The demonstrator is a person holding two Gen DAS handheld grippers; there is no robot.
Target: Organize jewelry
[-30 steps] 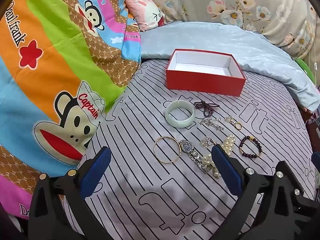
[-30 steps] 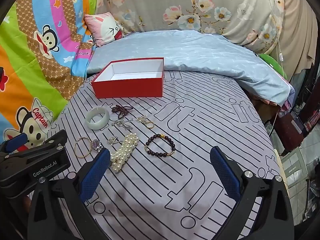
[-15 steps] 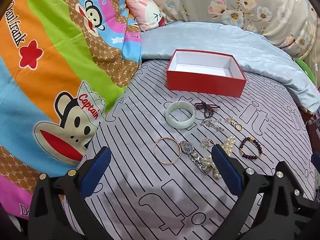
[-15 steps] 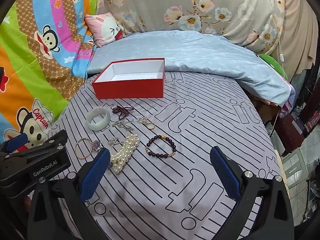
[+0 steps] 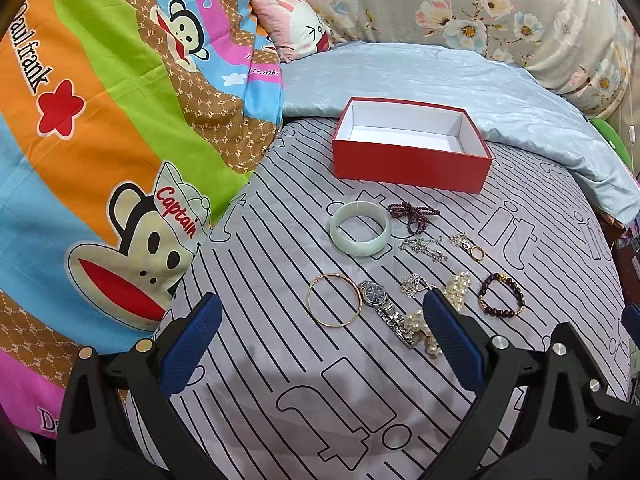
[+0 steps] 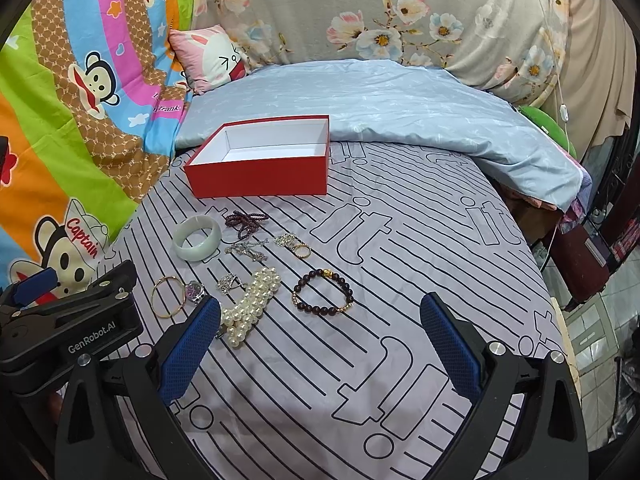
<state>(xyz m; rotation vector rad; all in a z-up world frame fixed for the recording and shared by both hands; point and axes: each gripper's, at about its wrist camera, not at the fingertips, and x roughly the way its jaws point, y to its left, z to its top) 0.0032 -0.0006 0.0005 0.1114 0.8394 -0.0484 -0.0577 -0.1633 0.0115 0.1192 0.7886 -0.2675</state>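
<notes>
Nothing has moved beyond a slight camera drift. On the bed (image 5: 280, 360), the empty red box (image 5: 412, 168) sits far, with the jewelry loose nearer: jade bangle (image 5: 360, 229), pearl strand (image 6: 252, 304), gold bangle (image 5: 334, 300), dark bead bracelet (image 6: 322, 292). Left claw (image 5: 320, 344) and right claw (image 6: 320, 344) gape wide, empty. Probably best start with the rigid jade bangle, pinching its wall squarely.

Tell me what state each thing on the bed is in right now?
Red box: open, nothing visible inside.
Jade bangle: loose on the sheet.
Gold bangle: flat, touching the watch.
Wristwatch: face up.
Pearl strand: bunched.
Left gripper: open, holding nothing.
Right gripper: open, holding nothing.
</notes>
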